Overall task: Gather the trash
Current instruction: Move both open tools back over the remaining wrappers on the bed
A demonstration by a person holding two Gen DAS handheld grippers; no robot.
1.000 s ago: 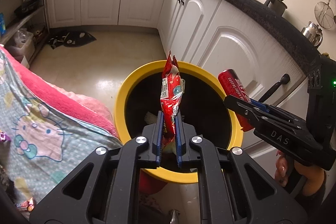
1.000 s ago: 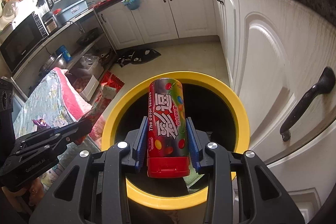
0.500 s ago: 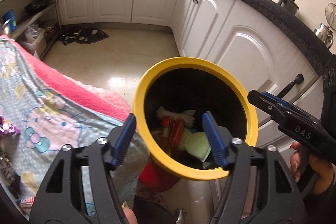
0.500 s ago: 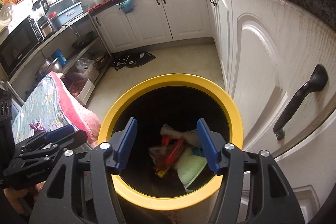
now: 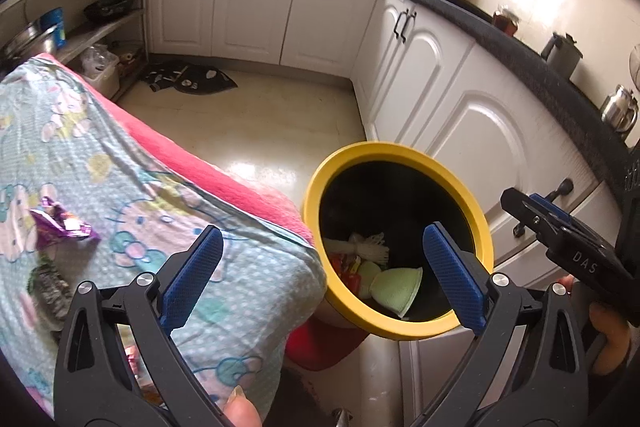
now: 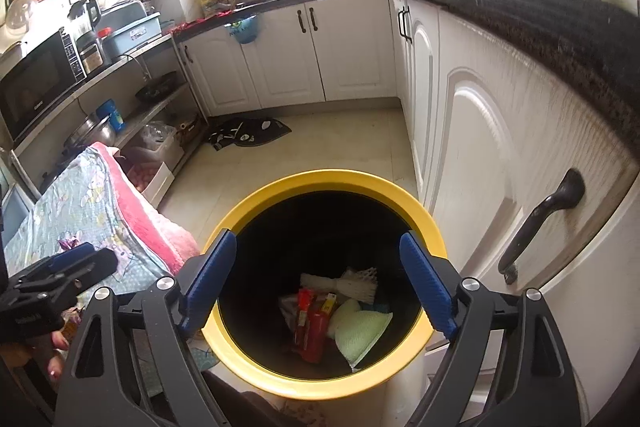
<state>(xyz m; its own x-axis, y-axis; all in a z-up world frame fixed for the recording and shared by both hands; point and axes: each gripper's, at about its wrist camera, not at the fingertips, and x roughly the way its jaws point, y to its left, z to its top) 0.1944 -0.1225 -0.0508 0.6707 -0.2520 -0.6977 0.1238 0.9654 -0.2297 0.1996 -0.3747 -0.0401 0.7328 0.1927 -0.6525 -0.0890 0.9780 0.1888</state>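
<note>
A yellow-rimmed black bin [image 5: 400,149] [image 6: 332,175] stands on the floor beside the white cabinets. Inside lie a red candy tube [image 6: 314,331], a red wrapper [image 6: 302,307], a white foam net [image 6: 352,281] and a pale green cup [image 5: 396,285]. My left gripper [image 5: 320,231] hovers over the bin's left rim and the table edge, its jaws opening with nothing between them. Directly above the bin, the jaws of my right gripper [image 6: 317,235] are opening too, with nothing between them. A purple wrapper [image 5: 60,223] lies on the patterned cloth [image 5: 120,187].
The cloth-covered table with a pink edge fills the left. White cabinet doors and a black handle [image 6: 540,219] stand close on the right. A dark mat [image 6: 248,133] lies on the floor beyond. Open shelves with a microwave [image 6: 36,91] line the far left.
Both grippers opened: the red wrapper and the candy tube dropped into the bin. My left gripper drifted left toward the table, so the bin now sits to its right.
</note>
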